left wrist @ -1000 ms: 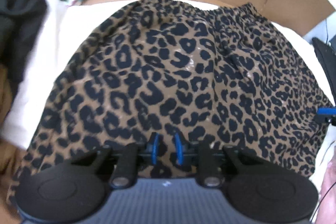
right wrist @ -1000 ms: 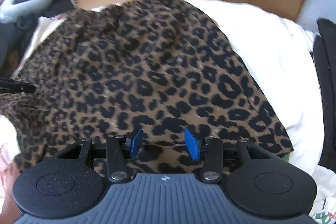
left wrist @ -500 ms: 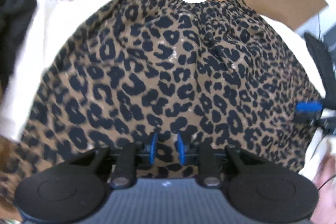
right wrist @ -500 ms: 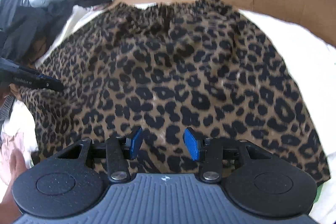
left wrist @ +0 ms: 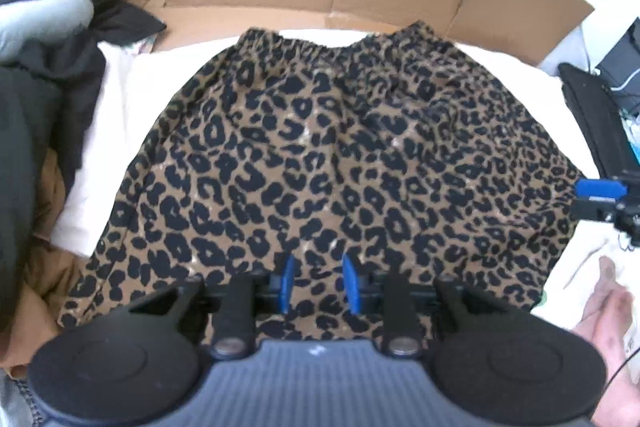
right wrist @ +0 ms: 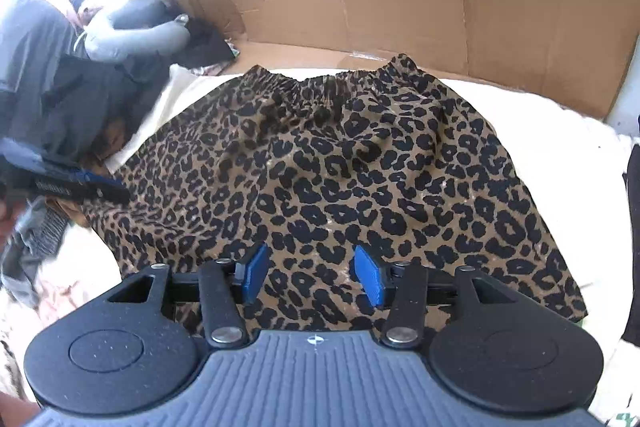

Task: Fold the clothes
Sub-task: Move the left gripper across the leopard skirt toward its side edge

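The leopard-print skirt (left wrist: pixel 340 167) is lying flat just ahead of both claws. The left claw (left wrist: pixel 318 283) has just been opening, nothing pinched; the right claw (right wrist: pixel 312 273) is being held spread, empty.

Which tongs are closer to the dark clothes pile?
Left. The left tongs, jaws just opening with nothing gripped, hover at the skirt's left edge beside the pile; the right tongs are over its right edge, across the skirt.

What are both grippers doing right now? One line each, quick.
Left gripper: jaws have just been opening, nothing held, above the leopard skirt.
Right gripper: jaws open, holding nothing.
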`<state>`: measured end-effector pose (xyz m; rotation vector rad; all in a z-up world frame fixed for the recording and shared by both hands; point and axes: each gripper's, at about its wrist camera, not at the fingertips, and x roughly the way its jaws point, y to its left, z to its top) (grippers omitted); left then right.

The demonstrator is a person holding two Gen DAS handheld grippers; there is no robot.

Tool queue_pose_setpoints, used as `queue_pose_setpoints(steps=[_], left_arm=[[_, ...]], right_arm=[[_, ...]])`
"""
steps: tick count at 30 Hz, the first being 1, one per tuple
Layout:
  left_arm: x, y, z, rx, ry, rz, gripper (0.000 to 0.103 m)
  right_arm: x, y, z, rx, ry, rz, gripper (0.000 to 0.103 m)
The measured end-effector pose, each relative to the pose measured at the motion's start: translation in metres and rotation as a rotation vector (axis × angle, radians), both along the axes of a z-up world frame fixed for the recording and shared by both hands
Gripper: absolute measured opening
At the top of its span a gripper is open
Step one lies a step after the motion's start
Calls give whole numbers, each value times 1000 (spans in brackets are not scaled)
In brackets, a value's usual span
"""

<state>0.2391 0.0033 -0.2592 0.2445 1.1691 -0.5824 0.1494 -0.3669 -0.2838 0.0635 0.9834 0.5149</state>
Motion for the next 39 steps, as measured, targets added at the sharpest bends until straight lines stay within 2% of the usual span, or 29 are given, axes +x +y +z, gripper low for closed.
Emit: queue_pose_setpoints(steps=[8, 19, 23, 25, 30, 33, 39], left_arm=[[-3, -2, -28, 14, 30, -9, 35], [-16, -3, -57, 26, 110, -53, 34], [-25, -2, -68, 43, 130, -71, 33], [-28, -1, -74, 36, 156, -81, 25], [-34, 1, -85, 49, 175, -74, 24], [-36, 4, -86, 48, 172, -67, 24], [-31, 3, -84, 31, 131, -56, 26]], right_arm=[[6, -5, -50, 23, 60, 32, 55], [-1, -24, -83, -53, 115, 73, 55], [-9, -35, -83, -80, 133, 104, 55], [-16, -37, -83, -97, 140, 118, 54], [-19, -45, -79, -92, 168, 107, 51], [-15, -60, -67, -85, 135, 71, 51], [1, -40, -61, -85, 46, 37, 51]])
